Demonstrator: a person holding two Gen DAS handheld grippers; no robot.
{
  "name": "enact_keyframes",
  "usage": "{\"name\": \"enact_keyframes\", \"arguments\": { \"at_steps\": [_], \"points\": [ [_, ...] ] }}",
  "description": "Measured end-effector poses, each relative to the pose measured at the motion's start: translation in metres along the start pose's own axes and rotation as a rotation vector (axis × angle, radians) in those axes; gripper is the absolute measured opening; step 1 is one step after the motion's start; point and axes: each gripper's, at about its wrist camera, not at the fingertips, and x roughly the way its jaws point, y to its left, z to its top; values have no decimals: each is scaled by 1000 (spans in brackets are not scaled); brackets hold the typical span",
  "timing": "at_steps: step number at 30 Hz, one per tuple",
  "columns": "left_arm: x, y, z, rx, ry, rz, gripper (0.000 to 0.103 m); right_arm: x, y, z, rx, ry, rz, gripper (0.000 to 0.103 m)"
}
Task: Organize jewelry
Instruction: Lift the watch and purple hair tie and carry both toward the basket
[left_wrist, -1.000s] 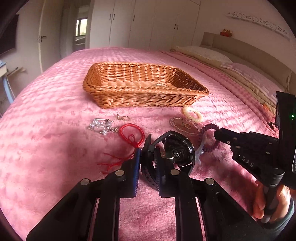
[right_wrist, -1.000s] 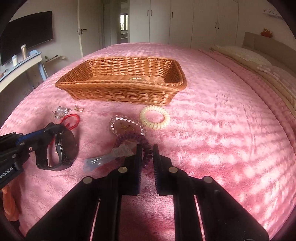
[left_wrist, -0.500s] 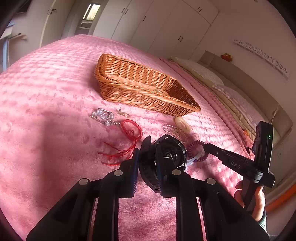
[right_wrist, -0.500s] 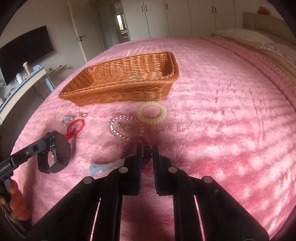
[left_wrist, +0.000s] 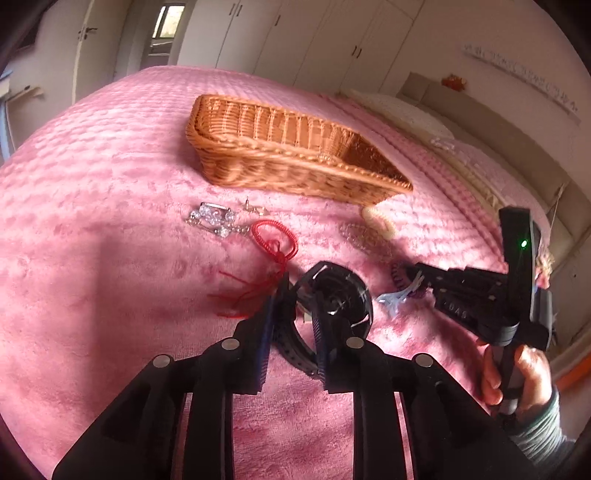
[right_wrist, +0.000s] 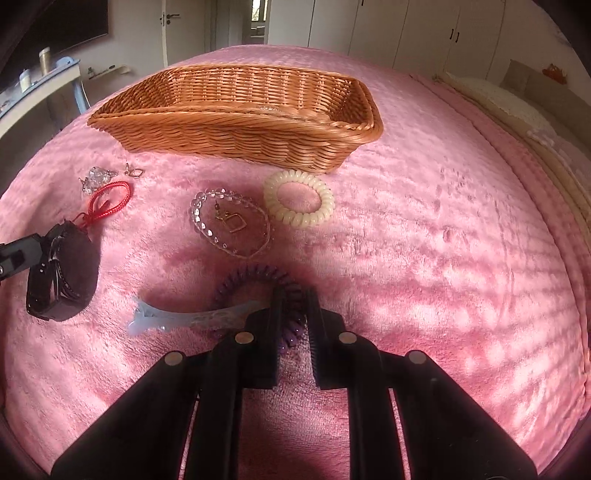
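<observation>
Two grips: round black watch (left_wrist: 334, 295), coiled purple hair tie (right_wrist: 291, 299), woven basket (right_wrist: 236, 122)

One basket (right_wrist: 236, 122), two coil hair ties (right_wrist: 299, 199), one watch (right_wrist: 61, 277), one hair clip (right_wrist: 192, 317).

Left gripper (left_wrist: 293, 314) and right gripper (right_wrist: 293, 312) both clamped

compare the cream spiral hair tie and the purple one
The cream spiral hair tie is pale and lies free on the pink bedspread near the wicker basket. The purple spiral hair tie is dark and sits between the right claw fingers. Both are coiled rings.
</observation>
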Motion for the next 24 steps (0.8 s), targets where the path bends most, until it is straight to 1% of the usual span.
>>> {"name": "enact_keyframes", "arguments": {
  "at_steps": [2,3,4,6,8,9,10,11,13,14,16,21,24],
  "points": [
    [7,-4,-1,21,40,32,19,2,3,2,-25,3,-14,12],
    [9,-5,-1,26,45,44,20,3,6,4,-44,3,-27,12],
    [10,-5,-1,23,48,59,18,4,8,6,-63,-1,-40,11],
    [9,-5,-1,14,43,75,12,3,14,7,-100,-21,-66,10],
    [4,-10,-3,36,8,94,11,-6,14,8,-101,-71,-52,9],
    [-1,-12,-3,41,-15,103,11,-16,13,7,-90,-117,-26,9],
    [-7,-13,-5,41,-39,106,11,-27,11,6,-81,-159,-18,9],
    [-13,-14,-5,36,-63,102,11,-38,9,6,-71,-203,-33,9],
    [-29,-14,-4,24,-121,87,11,-63,7,5,-75,-297,-28,9],
    [-35,-14,-2,18,-144,83,11,-72,7,6,-78,-322,-37,9],
    [-44,-14,3,7,-167,87,11,-81,4,10,-72,-339,-55,9],
    [-55,-16,22,-7,-203,68,11,-93,-15,17,7,-352,6,9],
    [-61,-20,35,3,-226,59,11,-102,-20,29,35,-370,36,9]
  ]
}}
